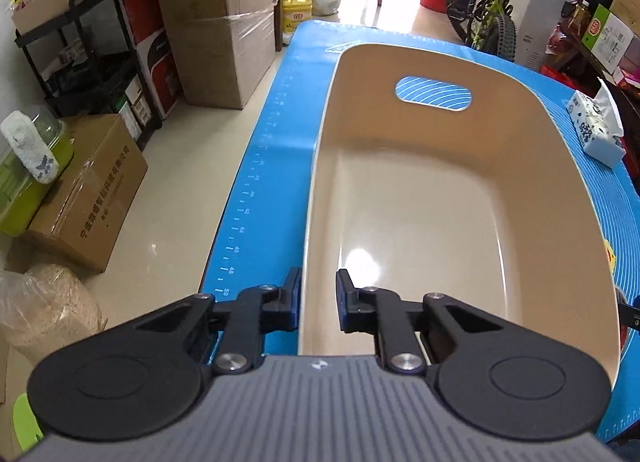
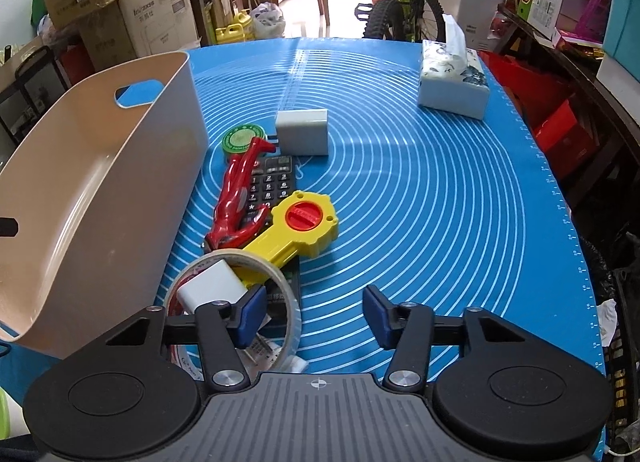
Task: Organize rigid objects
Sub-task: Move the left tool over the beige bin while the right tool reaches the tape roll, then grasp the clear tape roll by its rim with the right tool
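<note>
A beige plastic bin (image 1: 460,189) with a handle slot stands on the blue mat (image 1: 272,165). My left gripper (image 1: 318,298) straddles the bin's near left wall, one finger outside and one inside, shut on it. In the right wrist view the bin (image 2: 100,189) is at the left. Beside it lie a clear tape roll (image 2: 294,314) with a white block (image 2: 212,286) in it, a yellow toy key (image 2: 306,221), a red figure (image 2: 236,197), a black keypad remote (image 2: 276,185), a green round tin (image 2: 240,139) and a white adapter (image 2: 302,131). My right gripper (image 2: 314,314) is open, the tape's right rim between its fingers, untouched.
A tissue pack (image 2: 454,81) sits at the mat's far right. Cardboard boxes (image 1: 224,41) and a black shelf (image 1: 92,61) line the floor left of the table. A bicycle (image 2: 404,1) stands behind it, and red crates (image 2: 560,129) crowd the right.
</note>
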A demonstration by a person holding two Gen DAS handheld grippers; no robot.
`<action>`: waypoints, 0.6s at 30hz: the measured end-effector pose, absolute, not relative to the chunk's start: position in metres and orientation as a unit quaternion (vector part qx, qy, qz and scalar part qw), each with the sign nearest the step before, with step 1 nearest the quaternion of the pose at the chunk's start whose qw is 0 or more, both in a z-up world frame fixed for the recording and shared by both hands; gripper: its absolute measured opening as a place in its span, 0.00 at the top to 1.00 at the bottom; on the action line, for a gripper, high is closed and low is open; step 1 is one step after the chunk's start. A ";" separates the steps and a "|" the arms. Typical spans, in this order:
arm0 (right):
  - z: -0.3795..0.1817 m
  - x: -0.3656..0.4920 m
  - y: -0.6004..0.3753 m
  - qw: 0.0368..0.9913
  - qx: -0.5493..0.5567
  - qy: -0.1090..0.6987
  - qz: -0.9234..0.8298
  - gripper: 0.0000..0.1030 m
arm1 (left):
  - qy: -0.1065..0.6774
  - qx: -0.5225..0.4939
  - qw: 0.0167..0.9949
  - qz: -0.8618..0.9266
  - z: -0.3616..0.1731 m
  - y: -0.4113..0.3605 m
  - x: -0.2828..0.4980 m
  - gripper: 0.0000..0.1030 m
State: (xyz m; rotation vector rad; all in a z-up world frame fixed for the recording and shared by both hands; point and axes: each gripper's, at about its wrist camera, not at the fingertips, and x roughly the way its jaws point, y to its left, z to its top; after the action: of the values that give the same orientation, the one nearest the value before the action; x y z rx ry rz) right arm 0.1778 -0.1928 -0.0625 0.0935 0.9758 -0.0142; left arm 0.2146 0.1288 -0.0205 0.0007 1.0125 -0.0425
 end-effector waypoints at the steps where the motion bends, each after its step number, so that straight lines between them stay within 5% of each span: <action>1: -0.063 0.178 -0.192 0.882 0.044 0.469 -0.007 0.44 | 0.486 0.000 0.874 -0.017 -0.021 0.130 0.215 0.90; 7: -0.067 0.182 -0.191 0.881 0.049 0.470 -0.002 0.54 | 0.489 -0.011 0.872 -0.013 -0.022 0.134 0.214 0.96; 13: -0.070 0.184 -0.187 0.879 0.053 0.474 0.015 0.80 | 0.490 -0.014 0.871 -0.012 -0.022 0.134 0.214 0.95; 18: -0.066 0.181 -0.185 0.884 0.054 0.463 0.019 0.81 | 0.490 -0.011 0.871 -0.011 -0.023 0.133 0.214 0.95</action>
State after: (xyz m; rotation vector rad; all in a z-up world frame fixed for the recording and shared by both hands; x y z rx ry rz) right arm 0.1810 -0.1849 -0.0662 0.1133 0.9637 0.0386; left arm 0.2139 0.1335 -0.0227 -0.0232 1.0251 -0.0235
